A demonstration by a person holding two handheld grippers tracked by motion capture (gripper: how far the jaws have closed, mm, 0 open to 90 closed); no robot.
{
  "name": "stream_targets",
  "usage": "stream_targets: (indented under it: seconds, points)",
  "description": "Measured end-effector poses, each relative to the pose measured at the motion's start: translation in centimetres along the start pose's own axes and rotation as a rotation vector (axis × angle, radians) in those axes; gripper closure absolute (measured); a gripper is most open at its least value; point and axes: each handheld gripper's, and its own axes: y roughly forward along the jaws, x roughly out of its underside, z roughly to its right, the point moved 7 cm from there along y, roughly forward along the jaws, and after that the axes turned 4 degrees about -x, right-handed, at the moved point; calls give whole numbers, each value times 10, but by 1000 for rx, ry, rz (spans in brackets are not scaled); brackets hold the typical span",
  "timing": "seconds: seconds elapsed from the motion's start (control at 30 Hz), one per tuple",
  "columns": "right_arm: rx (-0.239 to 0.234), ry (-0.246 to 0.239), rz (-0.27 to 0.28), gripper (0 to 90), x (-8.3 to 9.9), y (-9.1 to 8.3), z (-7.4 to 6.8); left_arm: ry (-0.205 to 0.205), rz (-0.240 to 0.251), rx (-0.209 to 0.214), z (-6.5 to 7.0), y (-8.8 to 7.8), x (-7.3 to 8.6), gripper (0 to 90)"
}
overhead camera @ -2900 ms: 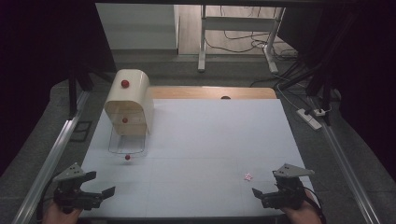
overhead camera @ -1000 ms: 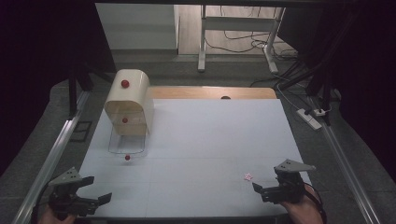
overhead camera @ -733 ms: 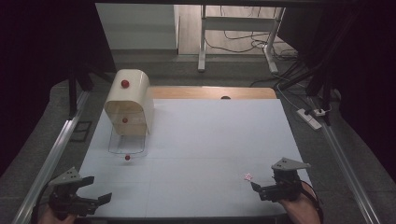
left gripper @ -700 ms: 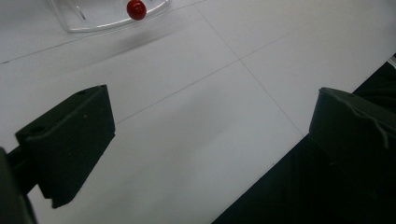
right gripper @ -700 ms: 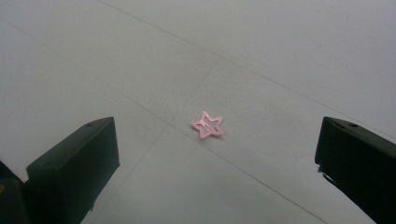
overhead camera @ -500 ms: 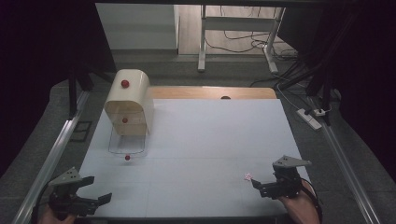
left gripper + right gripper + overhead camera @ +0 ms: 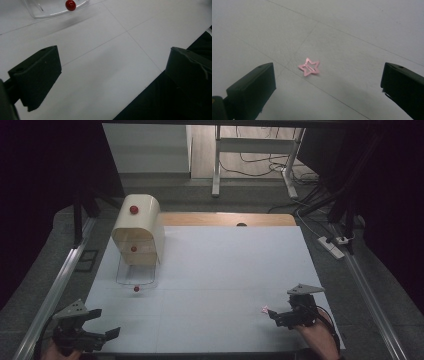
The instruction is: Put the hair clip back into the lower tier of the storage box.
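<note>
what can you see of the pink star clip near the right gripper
The pink star hair clip is a small, flat five-pointed star with a cut-out centre and a bar across it; it looks like glossy painted metal or plastic. It lies flat on the white table, near a thin seam line in the surface. Nothing touches it. It sits ahead of the right hand-held gripper, between the lines of its wide-open jaws, near the table's front right.

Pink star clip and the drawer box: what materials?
Pink star clip: thin and flat with cut-outs and a slight sheen, so probably painted metal, possibly plastic. Drawer box: pale matte wood-look shell, red knobs; its pulled-out clear tray looks like glossy see-through plastic.
</note>
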Motion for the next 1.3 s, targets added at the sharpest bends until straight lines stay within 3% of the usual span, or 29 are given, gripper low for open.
stream_targets:
  seconds: [0.17,0.7,1.1,1.3]
  points:
    - [-13,-21,-18,0,-1,6,-2,4,-3,-2,0,0,0,2]
    - [-28,-128,-159,0,7,32,-7,0,1,0,0,0,0,1]
    - [-30,-172,-234,1,11,46,-10,-2,1,3,0,0,0,2]
    - [-29,-175,-225,194,6,42,-9,1,0,3,0,0,0,2]
